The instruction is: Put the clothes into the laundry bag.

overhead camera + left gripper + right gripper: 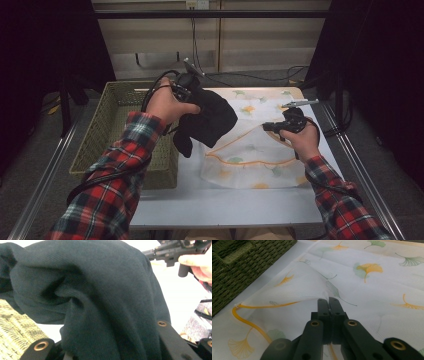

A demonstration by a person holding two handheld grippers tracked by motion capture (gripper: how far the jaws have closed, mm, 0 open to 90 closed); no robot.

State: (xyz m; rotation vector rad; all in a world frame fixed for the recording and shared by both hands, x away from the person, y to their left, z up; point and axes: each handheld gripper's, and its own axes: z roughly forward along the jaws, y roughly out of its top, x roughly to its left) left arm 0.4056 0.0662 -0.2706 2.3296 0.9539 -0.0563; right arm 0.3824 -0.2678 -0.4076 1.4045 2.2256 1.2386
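1. Work in hand: getting a dark garment [207, 120] into a white mesh laundry bag [250, 162] printed with ginkgo leaves. The bag lies on the white table [220, 205], centre-right of the high view.
2. Left gripper [184, 89] sits upper centre of the high view and holds the dark garment bunched up. In the left gripper view the cloth [100, 297] covers nearly the whole frame and is pinched between the jaws at the bottom edge, so it is clamped on the fabric.
3. The garment hangs off the table, its lower end dangling just above the bag's left edge, beside the woven basket [107, 140].
4. Right gripper [267, 126] is right of centre in the high view. In the right gripper view its jaws [328, 302] are closed together on the top layer of mesh, lifting it.
5. The orange-trimmed opening [249, 315] gapes at lower left of the right gripper view; in the high view the rim arcs across the bag's middle.
6. Progress, my read: about halfway. Garment picked up, mouth of bag held open.
7. Left to do: push the garment in through the opening, let go, close the bag. None of the garment looks inside yet.
8. Can't tell what's in the basket; its inside is too dark.
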